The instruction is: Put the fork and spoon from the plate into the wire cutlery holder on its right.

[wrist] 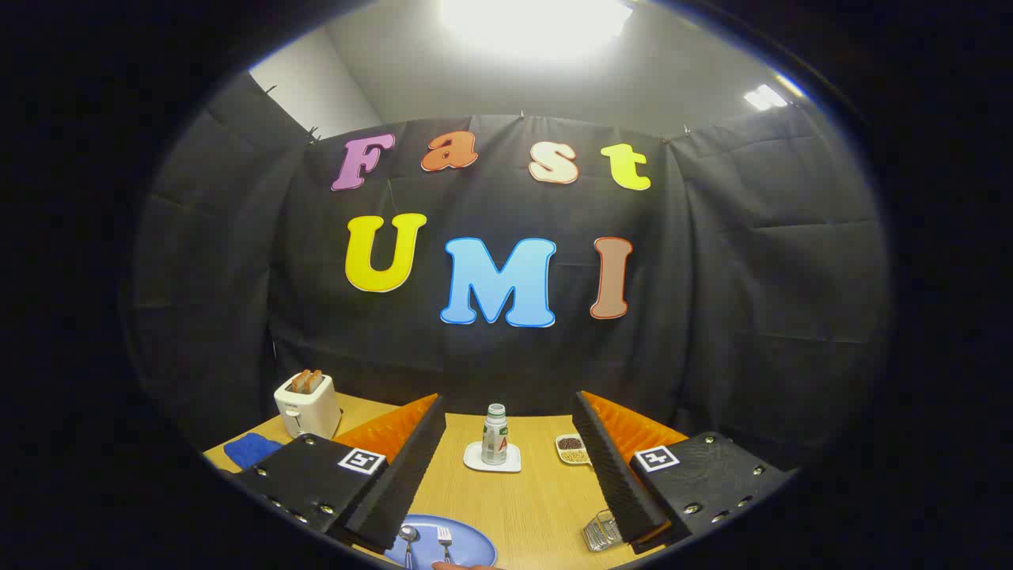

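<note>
The tool (506, 467) hangs above the wooden surface (538, 499) with its two fingers (400, 475) spread wide and nothing between them. Nearest, at the near edge of the surface and just below the inner side of the left finger, lies the blue plate (467, 542); the spoon (408, 540) and the fork (445, 541) rest on it side by side, bowl and tines pointing away toward the far edge, the spoon on the left. A sliver of something pale pokes in at the plate's near rim, too little of it visible to tell what it is. To the right of the plate, across a strip of bare wood, the wire cutlery holder (601, 529) stands against the tip of the right finger, partly hidden by it. Between plate and holder the wood lies open. Farther on, beyond the gap between the fingers, a small bottle (495, 434) stands upright on a white coaster (492, 459), and just to its right sits a small dish (573, 449) of dark and pale grains. Toward the far left corner a blue cloth (249, 449) lies flat, and behind it a white toaster (307, 405) holds two slices of toast (307, 381).
</note>
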The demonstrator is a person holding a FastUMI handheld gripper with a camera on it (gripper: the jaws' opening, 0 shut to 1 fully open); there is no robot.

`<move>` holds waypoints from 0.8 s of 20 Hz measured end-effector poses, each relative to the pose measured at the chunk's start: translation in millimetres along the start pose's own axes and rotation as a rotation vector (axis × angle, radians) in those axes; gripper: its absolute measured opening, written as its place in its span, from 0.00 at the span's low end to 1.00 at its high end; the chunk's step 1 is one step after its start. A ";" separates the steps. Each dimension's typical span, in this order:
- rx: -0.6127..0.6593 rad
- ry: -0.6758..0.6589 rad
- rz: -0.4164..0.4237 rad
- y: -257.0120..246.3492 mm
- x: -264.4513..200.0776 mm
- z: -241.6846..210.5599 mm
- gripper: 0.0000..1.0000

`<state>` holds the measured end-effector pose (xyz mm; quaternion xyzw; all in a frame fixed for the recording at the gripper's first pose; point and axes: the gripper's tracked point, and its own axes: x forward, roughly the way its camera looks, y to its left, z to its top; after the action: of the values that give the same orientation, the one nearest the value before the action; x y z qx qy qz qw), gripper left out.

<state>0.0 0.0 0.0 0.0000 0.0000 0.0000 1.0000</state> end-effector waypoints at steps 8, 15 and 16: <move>-0.003 0.013 0.012 5.7 1.3 -4.5 0.99; -0.010 0.021 0.018 5.9 2.8 -7.2 0.98; -0.013 0.022 0.022 7.5 3.1 -9.0 0.99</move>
<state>3.1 7.5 -9.0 -0.0063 0.0112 0.0111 0.9999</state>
